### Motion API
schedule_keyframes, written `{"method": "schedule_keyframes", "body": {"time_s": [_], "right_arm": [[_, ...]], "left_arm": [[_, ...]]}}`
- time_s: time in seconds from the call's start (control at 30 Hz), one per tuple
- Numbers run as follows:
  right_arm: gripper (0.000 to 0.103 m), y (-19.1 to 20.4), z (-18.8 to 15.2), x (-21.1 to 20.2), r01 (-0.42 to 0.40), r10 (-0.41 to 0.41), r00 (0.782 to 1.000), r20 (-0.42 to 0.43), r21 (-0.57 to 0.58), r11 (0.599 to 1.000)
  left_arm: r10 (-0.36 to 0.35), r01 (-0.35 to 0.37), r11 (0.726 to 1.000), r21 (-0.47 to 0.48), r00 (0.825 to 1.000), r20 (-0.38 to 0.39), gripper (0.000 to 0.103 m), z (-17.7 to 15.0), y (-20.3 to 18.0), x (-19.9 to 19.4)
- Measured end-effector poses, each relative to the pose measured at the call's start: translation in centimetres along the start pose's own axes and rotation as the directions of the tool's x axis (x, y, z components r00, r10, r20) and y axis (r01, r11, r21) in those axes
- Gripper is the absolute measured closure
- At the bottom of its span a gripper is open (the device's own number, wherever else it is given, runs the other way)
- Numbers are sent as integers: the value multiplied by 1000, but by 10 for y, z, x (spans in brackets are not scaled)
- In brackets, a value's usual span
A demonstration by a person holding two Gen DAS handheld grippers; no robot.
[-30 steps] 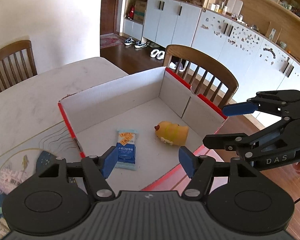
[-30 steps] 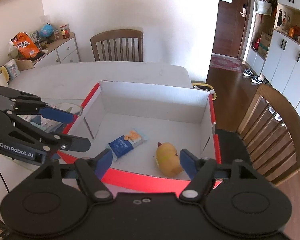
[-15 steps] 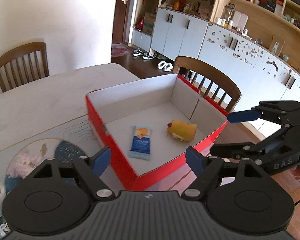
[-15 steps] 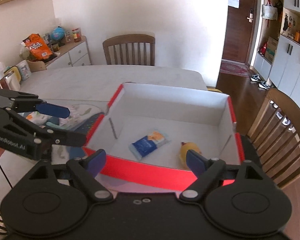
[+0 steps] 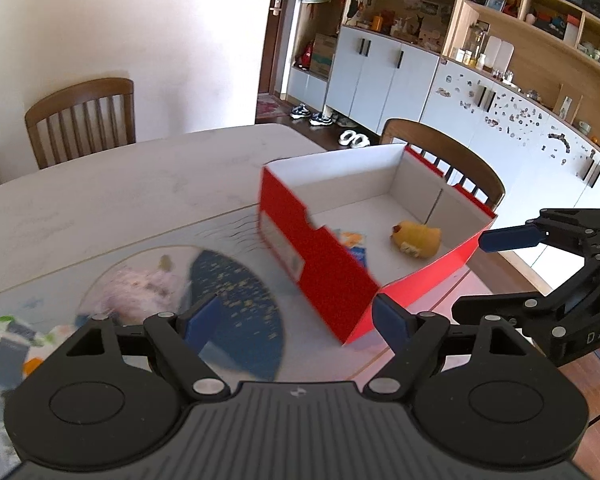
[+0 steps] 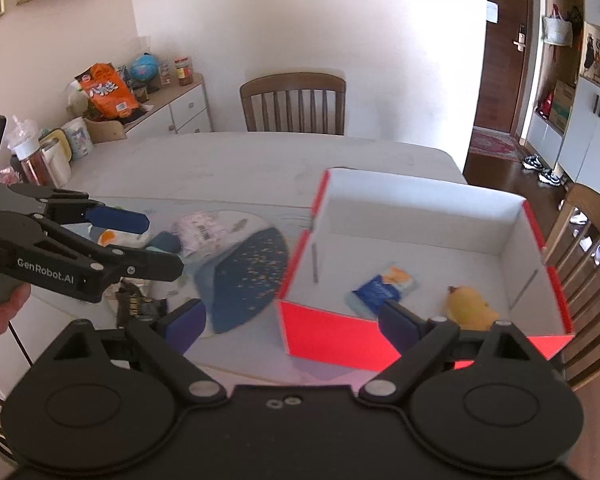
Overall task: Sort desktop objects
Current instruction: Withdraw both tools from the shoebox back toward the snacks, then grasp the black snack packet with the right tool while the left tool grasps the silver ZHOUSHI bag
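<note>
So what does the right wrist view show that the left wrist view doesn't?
Only the right wrist view shows the side cabinet with an orange snack bag, and a hand on the left gripper. Only the left wrist view shows the long white cupboards and the right gripper. Both show the red box holding a blue packet and a yellow toy, plus blurred clutter on the table.
</note>
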State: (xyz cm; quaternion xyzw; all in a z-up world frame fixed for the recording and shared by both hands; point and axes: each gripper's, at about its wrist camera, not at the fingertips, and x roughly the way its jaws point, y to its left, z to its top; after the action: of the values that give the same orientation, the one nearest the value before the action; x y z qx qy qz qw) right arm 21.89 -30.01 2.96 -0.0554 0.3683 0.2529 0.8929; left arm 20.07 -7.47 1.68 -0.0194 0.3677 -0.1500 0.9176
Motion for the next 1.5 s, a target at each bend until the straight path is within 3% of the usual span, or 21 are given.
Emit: {"method": "schedule_keyframes", "body": {"time_s": [0.33,0.6,1.13,1.5], "right_arm": [[10,58,-2,13,-12,11,1000,-11,-25,1000],[10,98,-5,27,-30,29,999,-20,-67,997],[10,146,-8,85,-69,62,996,-71,-102,992],[11,158,-9,125,-59,48,994,-93,-120,991]], "left_arm": [[45,-46,999,8,999,5,19,-28,47,-25],[67,-67,997,-44,998,-4,2,-46,86,-35],[78,-83,993,-86,995,-59,0,-69,145,-8],[57,-61,996,-61,997,-59,0,-76,158,3]]}}
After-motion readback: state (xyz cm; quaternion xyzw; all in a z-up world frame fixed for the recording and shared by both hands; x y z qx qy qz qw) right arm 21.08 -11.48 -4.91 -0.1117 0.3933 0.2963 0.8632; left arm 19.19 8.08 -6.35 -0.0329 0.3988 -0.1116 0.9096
